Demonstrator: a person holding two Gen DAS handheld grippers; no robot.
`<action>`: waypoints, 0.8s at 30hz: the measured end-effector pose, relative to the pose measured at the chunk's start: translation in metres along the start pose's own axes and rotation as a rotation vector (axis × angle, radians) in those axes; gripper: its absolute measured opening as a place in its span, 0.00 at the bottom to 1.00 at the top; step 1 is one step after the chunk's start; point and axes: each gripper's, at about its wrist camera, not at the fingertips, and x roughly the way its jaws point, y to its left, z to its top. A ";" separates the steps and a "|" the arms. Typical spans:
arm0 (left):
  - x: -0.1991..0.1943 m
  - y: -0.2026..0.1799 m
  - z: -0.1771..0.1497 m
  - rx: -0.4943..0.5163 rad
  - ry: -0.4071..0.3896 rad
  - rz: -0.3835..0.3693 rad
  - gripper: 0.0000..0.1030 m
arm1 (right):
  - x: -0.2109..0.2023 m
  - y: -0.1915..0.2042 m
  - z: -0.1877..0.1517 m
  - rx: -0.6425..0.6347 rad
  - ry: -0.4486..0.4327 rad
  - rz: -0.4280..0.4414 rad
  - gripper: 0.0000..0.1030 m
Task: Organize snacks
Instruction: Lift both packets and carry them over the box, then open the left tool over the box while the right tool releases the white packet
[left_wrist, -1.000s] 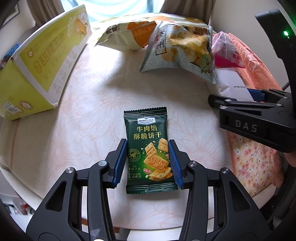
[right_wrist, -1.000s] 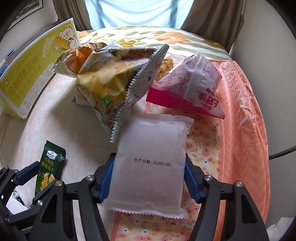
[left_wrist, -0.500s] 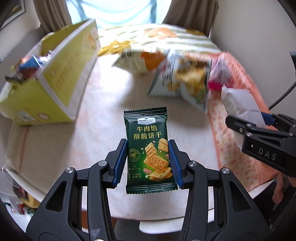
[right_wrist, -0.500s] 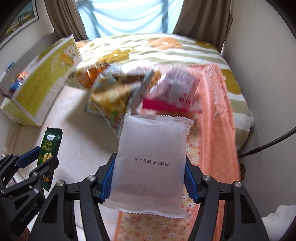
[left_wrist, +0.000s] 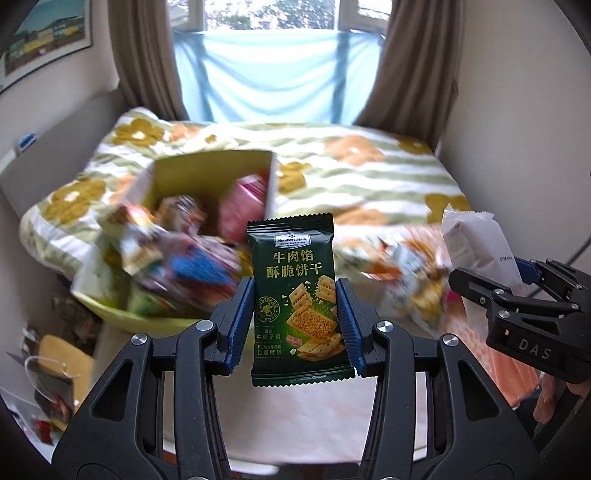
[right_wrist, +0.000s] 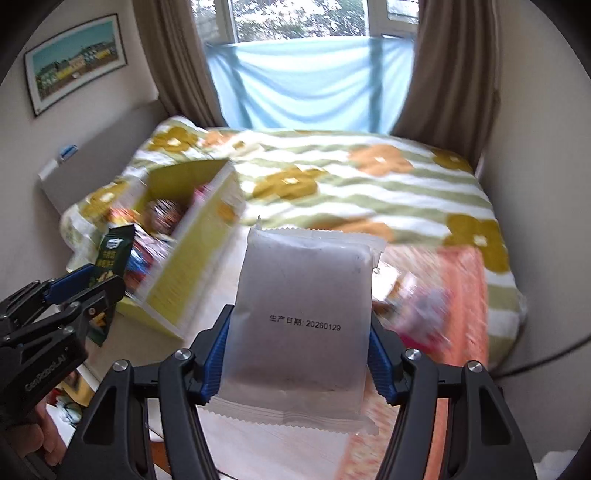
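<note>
My left gripper is shut on a dark green cracker packet, held upright in the air in front of the yellow snack box. My right gripper is shut on a white packet with a printed date, also lifted off the table. In the left wrist view the right gripper shows at the right edge with the white packet in it. In the right wrist view the left gripper with the green packet shows at the left, beside the yellow box.
The yellow box holds several blurred snack packs. More snack bags lie blurred on the table's right side by an orange floral cloth. A bed with a flowered blanket lies behind the table, under a curtained window.
Both grippers have risen from the table with their packets still gripped. The view now tilts up to take in the box's open top, the bed and the window.
</note>
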 end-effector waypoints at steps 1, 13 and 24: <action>-0.001 0.014 0.008 -0.009 -0.008 0.000 0.39 | 0.002 0.012 0.008 -0.005 -0.007 0.011 0.58; 0.026 0.167 0.056 -0.050 0.011 0.031 0.39 | 0.062 0.132 0.075 -0.017 -0.004 0.094 0.58; 0.088 0.233 0.047 -0.001 0.147 -0.052 0.40 | 0.109 0.186 0.091 0.035 0.077 0.054 0.58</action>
